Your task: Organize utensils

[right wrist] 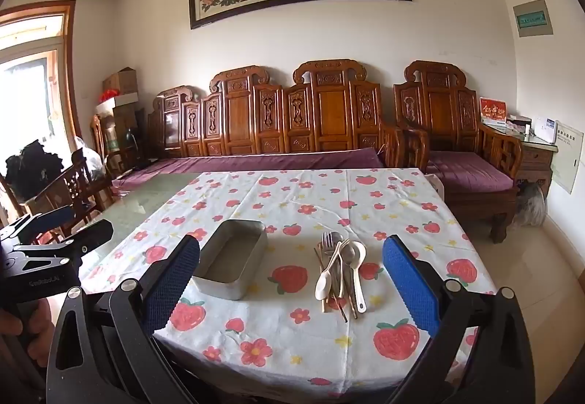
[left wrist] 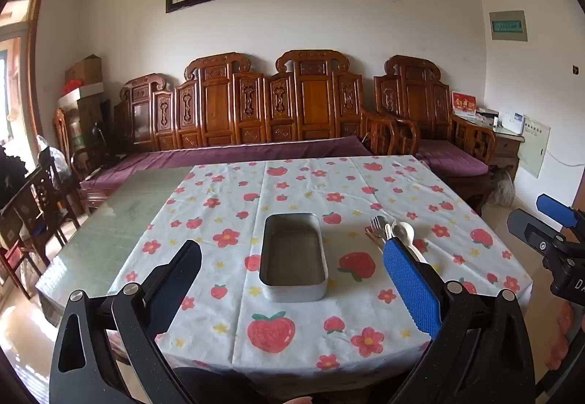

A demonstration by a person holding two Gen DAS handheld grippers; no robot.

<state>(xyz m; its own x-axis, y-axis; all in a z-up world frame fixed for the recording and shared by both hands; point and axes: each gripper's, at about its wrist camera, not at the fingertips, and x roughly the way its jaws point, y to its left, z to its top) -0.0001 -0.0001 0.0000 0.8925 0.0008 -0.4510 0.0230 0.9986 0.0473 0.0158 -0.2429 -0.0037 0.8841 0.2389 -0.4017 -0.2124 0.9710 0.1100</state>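
We're hovering left gripper (left wrist: 292,279) and right gripper (right wrist: 290,279) over the bench (right wrist: 384,199), fingers wide apart on both, gripping nothing, with utensils (right wrist: 342,268) piled just right of the empty tin (right wrist: 234,257).

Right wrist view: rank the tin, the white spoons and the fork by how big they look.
1. Tin, clearly largest.
2. White spoons, the two look alike.
3. Fork, mostly buried in the pile, so unsure.

Matt metal tin (right wrist: 234,259) (cloth (right wrist: 292,342) beneath).
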